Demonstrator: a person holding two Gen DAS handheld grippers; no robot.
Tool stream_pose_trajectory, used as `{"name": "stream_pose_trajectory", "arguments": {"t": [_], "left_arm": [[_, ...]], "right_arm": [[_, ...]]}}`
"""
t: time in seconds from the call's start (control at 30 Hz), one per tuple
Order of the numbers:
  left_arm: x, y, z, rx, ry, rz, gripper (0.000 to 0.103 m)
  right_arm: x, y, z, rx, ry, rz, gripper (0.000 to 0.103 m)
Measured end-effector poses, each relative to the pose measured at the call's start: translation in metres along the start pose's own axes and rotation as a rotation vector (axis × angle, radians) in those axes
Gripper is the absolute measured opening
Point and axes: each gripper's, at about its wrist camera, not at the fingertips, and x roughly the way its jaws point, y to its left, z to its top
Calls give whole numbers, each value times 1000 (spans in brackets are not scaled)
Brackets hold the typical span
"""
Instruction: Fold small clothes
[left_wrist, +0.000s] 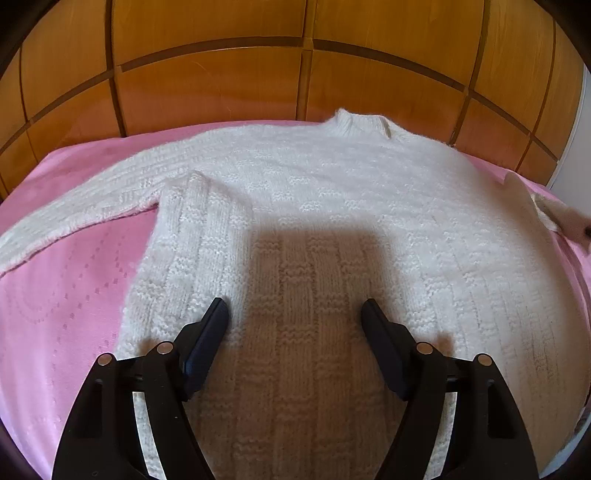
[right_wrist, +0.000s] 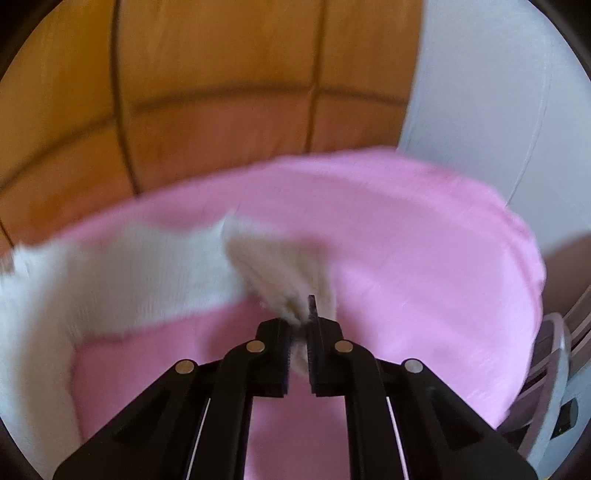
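Our right hand-held gripper pinches what looks like the sweater's right sleeve cuff, torso lying leftward, where the left hand-held gripper hangs open.

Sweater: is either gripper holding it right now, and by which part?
The right gripper is shut on the sweater's sleeve end. The left gripper is open above the body, holding nothing.

No text, label, brand, number or sign can be read in either view; the small tag at the white sweater's collar is too blurred to make out.
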Motion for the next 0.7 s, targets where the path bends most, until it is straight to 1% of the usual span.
{"name": "stream_pose_trajectory", "arguments": {"t": [0.07,0.13,0.23,0.33,0.37,0.43,0.47,0.5,0.53,0.57,0.6,0.63,0.67,0.7], "left_arm": [[1,-1,0,-1,0,1,74],[1,-1,-1,-2,0,2,74],[2,-1,-2,-3,0,6,74],[3,-1,-2,-4,0,7,74],[3,-1,-2,-2,1,7,74],[4,-1,-2,-2,2,10,74],[4,-1,-2,-3,2,11,74],[4,-1,-1,-3,2,12,74],[4,-1,-1,-3,2,12,74],[4,-1,-1,-3,2,11,74],[4,-1,-2,-3,2,11,74],[4,-1,-2,-4,2,11,74],[5,-1,-2,-5,1,9,75],[4,-1,-2,-5,1,8,75]], "right_arm": [[-22,-26,21,47,-65,-11,6],[-35,-53,40,88,-113,-49,6],[-34,-88,61,141,-131,-139,6],[-16,-112,72,169,-94,-216,6],[-1,-118,72,170,-58,-248,6],[26,-121,68,162,11,-276,6],[32,-122,60,154,36,-290,7],[44,-120,57,157,61,-296,9],[49,-122,49,173,80,-296,18],[51,-124,41,209,86,-284,30],[50,-129,36,246,85,-263,56],[42,-129,27,288,74,-242,64],[35,-127,21,314,64,-218,64],[38,-120,19,335,69,-169,65]]}}
